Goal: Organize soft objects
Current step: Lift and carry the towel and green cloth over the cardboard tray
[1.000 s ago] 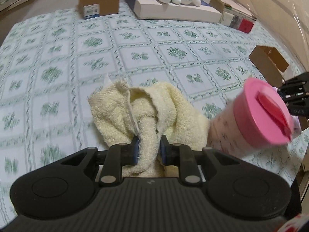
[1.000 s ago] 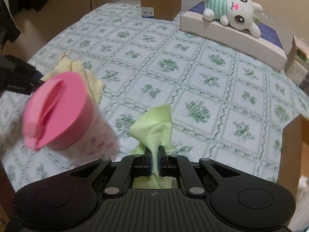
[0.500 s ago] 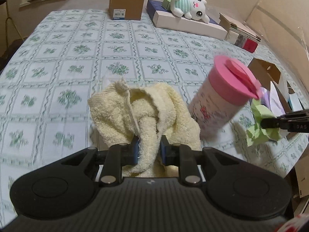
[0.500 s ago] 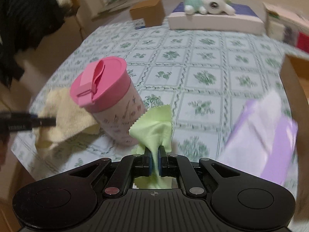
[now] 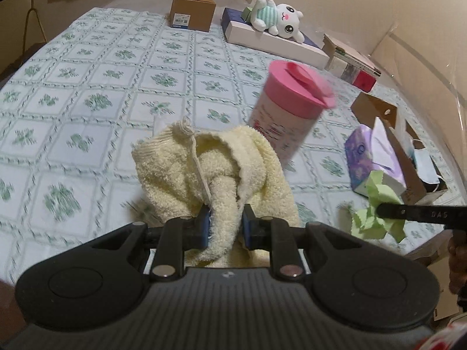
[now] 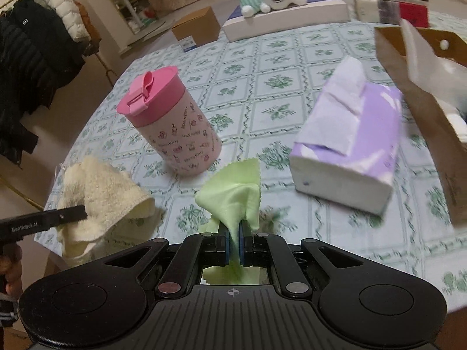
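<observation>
Compared with a second ago, both views have swung across the worktop: the pink-lidded tumbler, which then loomed blurred at the edge of each view, now stands upright near the middle of the scene, and a purple tissue pack and an open brown cardboard box have come into view on the right. The grips themselves look unchanged. On the left, the left gripper points forward and downward, its jaws pinched on a fold of the cream towel, which bunches up ahead of the fingers above the near edge of the worktop. The tumbler stands just beyond the towel. To its right, the right gripper also tilts downward, jaws nearly together and clamped on the light green cloth, whose pinked-edge corner stands up in front of the fingers. The tissue pack lies close beyond the cloth, with the brown box past it at the far right. The worktop wears a white covering printed with green floral squares. At its far side a closed cardboard box sits left of a white plush rabbit lying on a flat white box. Dark coats hang on a rack at the room's left.
</observation>
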Motion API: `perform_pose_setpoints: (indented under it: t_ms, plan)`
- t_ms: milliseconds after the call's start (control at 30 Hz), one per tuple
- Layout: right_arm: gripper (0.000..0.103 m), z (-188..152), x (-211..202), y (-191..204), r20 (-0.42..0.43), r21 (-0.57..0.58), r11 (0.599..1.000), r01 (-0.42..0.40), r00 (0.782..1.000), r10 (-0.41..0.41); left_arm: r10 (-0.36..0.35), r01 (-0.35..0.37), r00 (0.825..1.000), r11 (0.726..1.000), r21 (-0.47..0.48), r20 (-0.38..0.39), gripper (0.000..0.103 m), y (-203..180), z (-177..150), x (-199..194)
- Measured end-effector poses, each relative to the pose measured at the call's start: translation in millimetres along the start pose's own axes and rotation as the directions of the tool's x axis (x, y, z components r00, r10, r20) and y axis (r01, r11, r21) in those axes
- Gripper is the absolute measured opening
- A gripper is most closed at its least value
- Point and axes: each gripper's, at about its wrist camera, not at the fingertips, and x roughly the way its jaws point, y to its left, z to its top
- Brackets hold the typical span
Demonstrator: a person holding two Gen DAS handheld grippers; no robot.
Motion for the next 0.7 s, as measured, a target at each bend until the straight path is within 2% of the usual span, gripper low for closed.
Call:
perform_pose_setpoints:
  t_ms: [233,700]
  plan:
    - [0.006,-20.8,-22.3,-1.3,0.05,-0.017,0.999,0.045,0.998,-0.044,-0.032,0.032,0.999,0.999,-0.011,0.012,0.019,-34.6,-15.3,-5.7]
    - [0.006,-38.5,-58.2,-22.2,0.106,0.031,0.997,0.066,0.992,-0.069,-0.078,0.078,0.997,0.996,0.035,0.002,0.019,-91.8,-27.4,-3.0]
